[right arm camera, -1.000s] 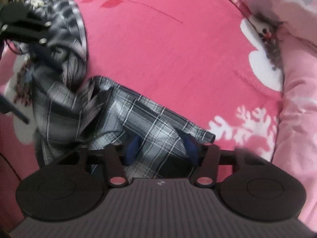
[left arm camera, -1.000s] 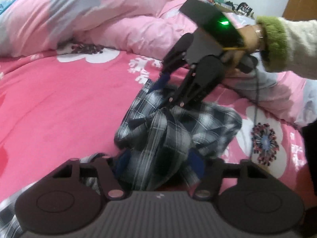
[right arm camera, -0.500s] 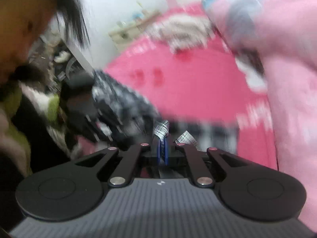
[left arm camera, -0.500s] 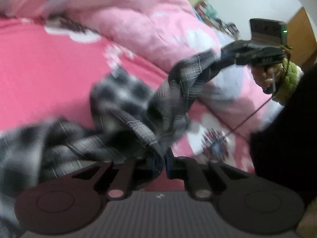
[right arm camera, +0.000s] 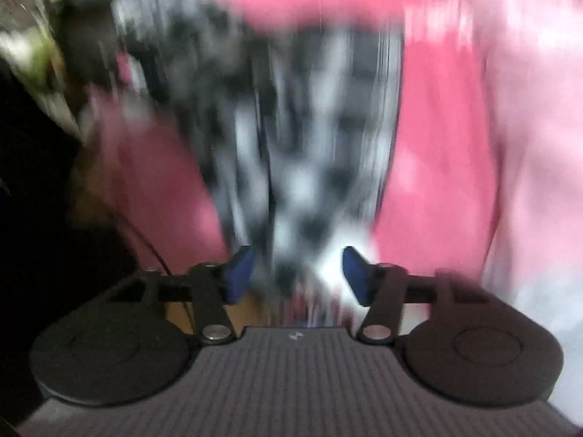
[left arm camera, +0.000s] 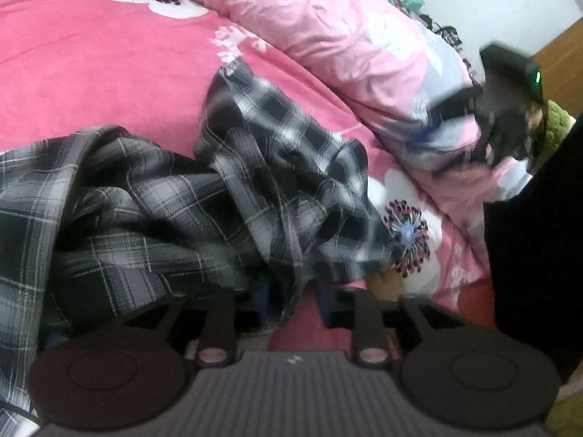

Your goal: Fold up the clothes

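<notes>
A: Start at the left gripper (left arm camera: 291, 300). How do its jaws stand?

B: Parted, having just been opening. A fold of the plaid shirt (left arm camera: 204, 196) hangs down between the blue pads (left arm camera: 325, 300), but they don't look pressed on it, so I'd call it released.

A: And the rest of the shirt?

B: It lies crumpled just ahead of that gripper and off to its left, on the pink bedsheet (left arm camera: 91, 62). Farther ahead and to the right is the heaped pink quilt (left arm camera: 328, 25).

A: The right gripper (right arm camera: 297, 273)?

B: Its jaws have also just been opening and stand wide apart. The shirt (right arm camera: 302, 138) stretches ahead from between the fingers, though that view is badly smeared, so I can't say whether cloth touches a pad. In the left wrist view the right gripper (left arm camera: 433, 120) sits far right, above the quilt, well apart from the shirt.
</notes>
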